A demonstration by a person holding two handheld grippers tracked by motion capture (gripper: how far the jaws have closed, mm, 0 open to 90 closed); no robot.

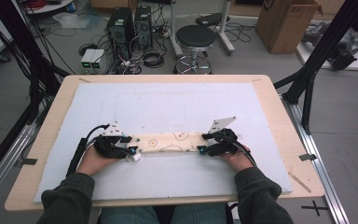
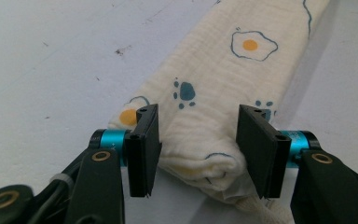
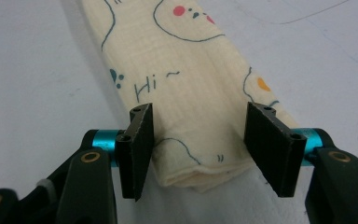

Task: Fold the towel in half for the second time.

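Straddling the folded cloth [image 1: 175, 141] ends, left gripper [image 2: 198, 151] seemingly squeezing, right gripper [image 3: 209, 151] touching.

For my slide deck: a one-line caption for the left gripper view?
Left gripper straddles the end of a folded cream cloth on the white mat.

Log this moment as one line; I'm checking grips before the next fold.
cloth: folded strip on white mat | left gripper: straddles its end, grip unclear | right gripper: straddles other end, grip unclear
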